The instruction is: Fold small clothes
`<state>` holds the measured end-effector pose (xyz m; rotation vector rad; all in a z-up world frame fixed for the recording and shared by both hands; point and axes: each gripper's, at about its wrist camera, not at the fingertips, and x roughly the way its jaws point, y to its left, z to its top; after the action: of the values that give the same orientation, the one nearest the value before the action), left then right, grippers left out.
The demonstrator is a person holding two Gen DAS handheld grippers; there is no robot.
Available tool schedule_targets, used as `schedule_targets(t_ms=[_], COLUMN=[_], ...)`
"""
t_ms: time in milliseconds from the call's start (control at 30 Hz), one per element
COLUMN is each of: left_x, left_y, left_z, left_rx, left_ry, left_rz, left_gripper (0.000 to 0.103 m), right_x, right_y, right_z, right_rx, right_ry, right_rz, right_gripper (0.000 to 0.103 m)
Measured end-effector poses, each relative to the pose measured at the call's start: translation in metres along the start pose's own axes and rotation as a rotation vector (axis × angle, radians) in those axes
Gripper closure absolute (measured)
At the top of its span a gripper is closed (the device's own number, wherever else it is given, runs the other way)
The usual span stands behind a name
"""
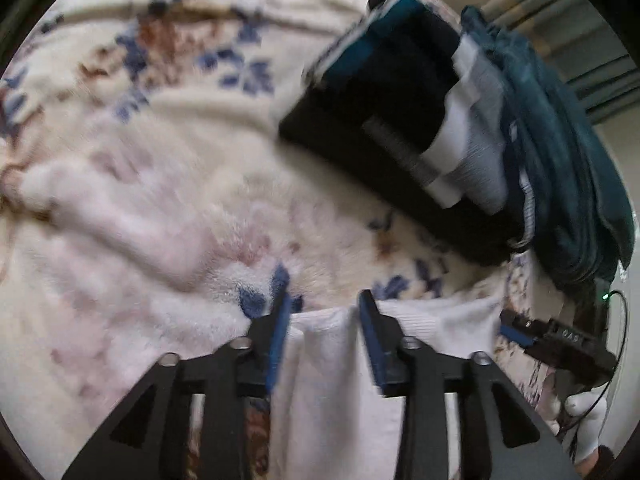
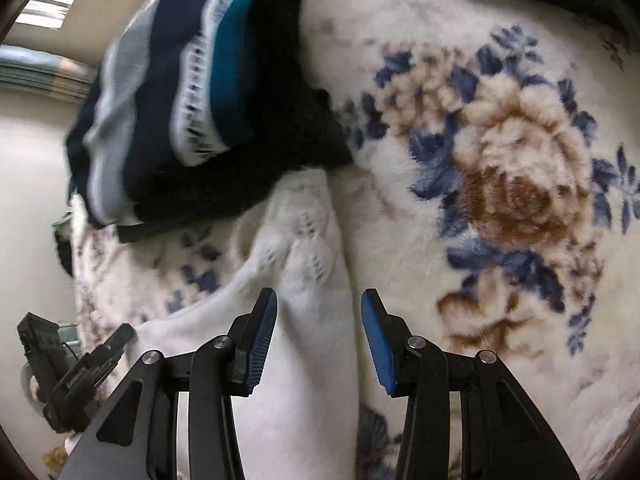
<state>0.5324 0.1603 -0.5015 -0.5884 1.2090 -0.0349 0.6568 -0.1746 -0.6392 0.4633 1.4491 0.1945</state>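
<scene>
A white knitted garment [image 1: 332,364] lies on the floral fleece blanket [image 1: 160,200]. My left gripper [image 1: 324,300] stands open over one end of it, with the cloth running between the blue pads and no pinch showing. In the right wrist view the same white garment [image 2: 312,280], with an eyelet pattern, stretches away toward the pile. My right gripper [image 2: 318,300] is open astride it; the left pad is close against the cloth and the right pad stands clear of it.
A stack of folded clothes [image 1: 400,100] [image 2: 192,100] in black, teal, navy and white sits on the blanket beyond the garment. The other gripper shows at each frame's edge [image 1: 560,340] [image 2: 68,372], with a white-gloved hand [image 1: 588,412]. Striped curtain [image 1: 560,20] behind.
</scene>
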Motion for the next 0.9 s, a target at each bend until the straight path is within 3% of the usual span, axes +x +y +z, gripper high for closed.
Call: schedule_targets(t_ms=[33, 67, 200, 300, 367, 400, 433, 567, 667, 800, 900], left_x=[-0.007, -0.011, 0.002, 0.025, 0.035, 0.038, 0.039, 0.03, 0.021, 0.005, -0.004], left_y=[-0.002, -0.004, -0.01, -0.011, -0.004, -0.001, 0.001, 0.003, 0.006, 0.01, 0.012], left_z=[-0.002, -0.005, -0.015, -0.024, -0.03, -0.032, -0.033, -0.034, -0.037, -0.041, -0.041], left_rx=[0.0, -0.001, 0.011, 0.024, 0.028, 0.021, 0.012, -0.008, -0.034, -0.056, -0.054], left_ry=[-0.017, -0.029, 0.012, 0.058, 0.073, 0.077, 0.074, 0.053, 0.044, 0.027, 0.018], left_rz=[0.003, 0.011, 0.046, 0.116, 0.147, 0.153, 0.15, 0.148, 0.142, 0.127, 0.121], left_gripper=[0.042, 0.039, 0.038, 0.038, 0.038, 0.038, 0.038, 0.038, 0.038, 0.038, 0.038], right_x=[-0.004, -0.004, 0.009, 0.028, 0.028, 0.026, 0.019, -0.018, -0.043, -0.042, -0.022], right_y=[-0.003, -0.007, -0.022, -0.028, -0.023, -0.021, -0.016, 0.013, 0.046, 0.095, 0.111], right_z=[-0.002, -0.002, 0.011, 0.021, 0.018, 0.014, 0.009, -0.02, -0.059, -0.131, -0.174], right_rx=[0.011, 0.027, 0.059, 0.081, 0.071, 0.056, 0.029, -0.126, -0.318, -0.633, -0.827], right_ry=[0.003, 0.008, 0.033, 0.063, 0.04, 0.03, 0.007, -0.098, -0.161, -0.188, -0.134], right_rz=[0.015, 0.038, 0.077, 0.189, 0.243, 0.268, 0.272, 0.296, 0.284, 0.196, 0.111], right_gripper=[0.045, 0.044, 0.044, 0.044, 0.061, 0.08, 0.082, 0.086, 0.086, 0.086, 0.083])
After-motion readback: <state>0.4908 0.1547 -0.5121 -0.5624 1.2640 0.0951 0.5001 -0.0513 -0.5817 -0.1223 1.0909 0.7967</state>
